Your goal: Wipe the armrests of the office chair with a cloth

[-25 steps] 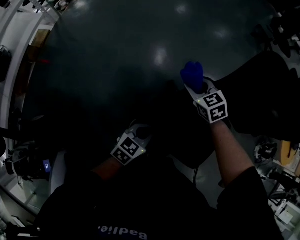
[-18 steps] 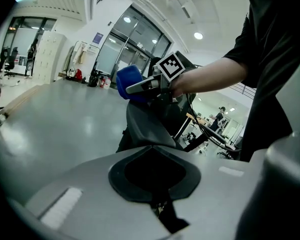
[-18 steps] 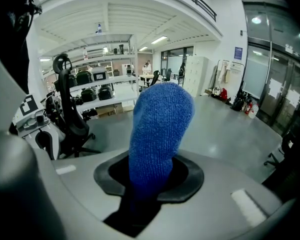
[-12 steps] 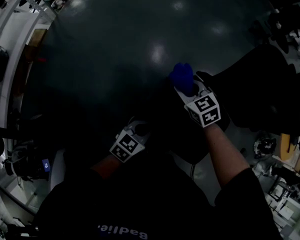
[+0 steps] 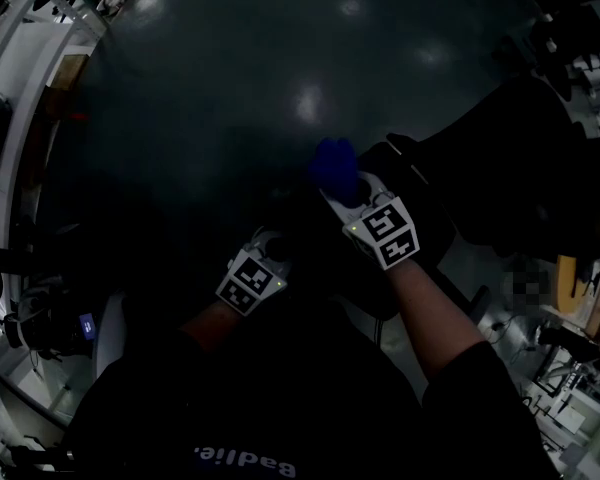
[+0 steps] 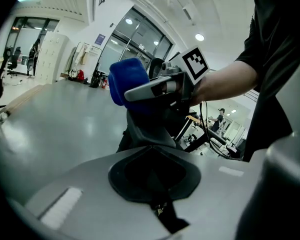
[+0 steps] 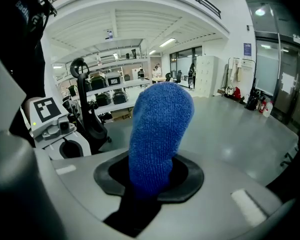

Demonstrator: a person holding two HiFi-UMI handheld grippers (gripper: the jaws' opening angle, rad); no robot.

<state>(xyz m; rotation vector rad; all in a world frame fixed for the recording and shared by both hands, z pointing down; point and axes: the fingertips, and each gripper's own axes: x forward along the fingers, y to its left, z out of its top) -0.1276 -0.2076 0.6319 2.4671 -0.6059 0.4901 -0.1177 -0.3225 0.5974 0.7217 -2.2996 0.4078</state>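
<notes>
Fingers: left gripper has its jaws pressed together on nothing; right gripper squeezes the blue cloth.
Cloth: it sticks up out of the right gripper, near the dark office chair; it is too dark to tell if they touch.
Writing: black-and-white squares on both cubes; the shirt has flipped letters, maybe "Badlie".

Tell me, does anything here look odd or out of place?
Nothing stands out. The blue cloth stands up from the right gripper, which is clamped on it. The left gripper is shut and empty. The head view is too dark to judge the office chair closely.
</notes>
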